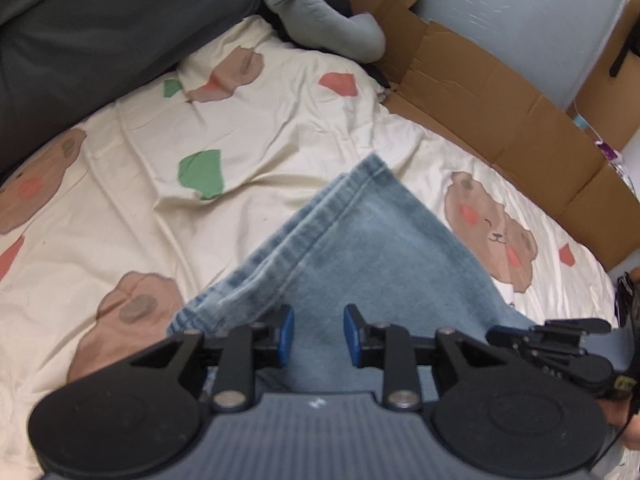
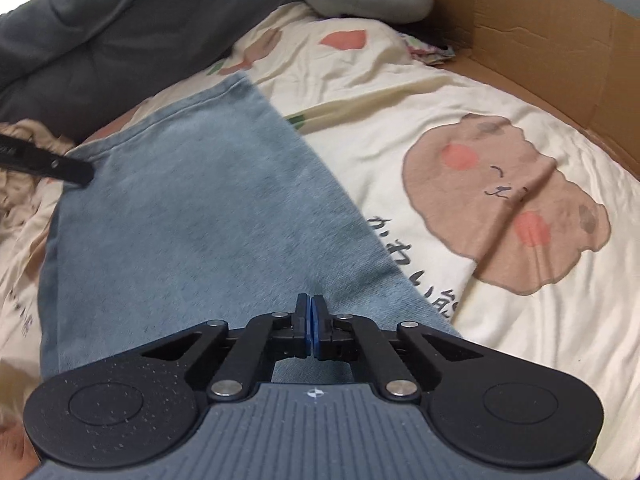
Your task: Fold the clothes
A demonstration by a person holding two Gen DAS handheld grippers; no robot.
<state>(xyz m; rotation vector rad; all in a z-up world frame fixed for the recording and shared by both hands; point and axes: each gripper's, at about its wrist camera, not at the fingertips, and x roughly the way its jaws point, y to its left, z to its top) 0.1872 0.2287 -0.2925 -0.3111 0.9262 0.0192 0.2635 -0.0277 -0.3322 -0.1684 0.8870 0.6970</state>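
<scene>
The blue denim garment lies flat on the bear-print bedsheet, filling the centre and lower left of the right wrist view — spread out, it seems, so its edges can be matched for a fold. The right gripper has its jaws pressed together over the cloth's near edge, though whether fabric is pinched between them I cannot tell. The left gripper hangs partly open over the hemmed corner in its own view, pads clear of the cloth — likely poised to take hold.

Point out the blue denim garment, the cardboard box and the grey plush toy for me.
blue denim garment (image 2: 192,208): right wrist view, middle of its flat panel.
cardboard box (image 1: 480,92): left wrist view, inner side wall.
grey plush toy (image 1: 320,12): left wrist view, its curved grey body.
</scene>
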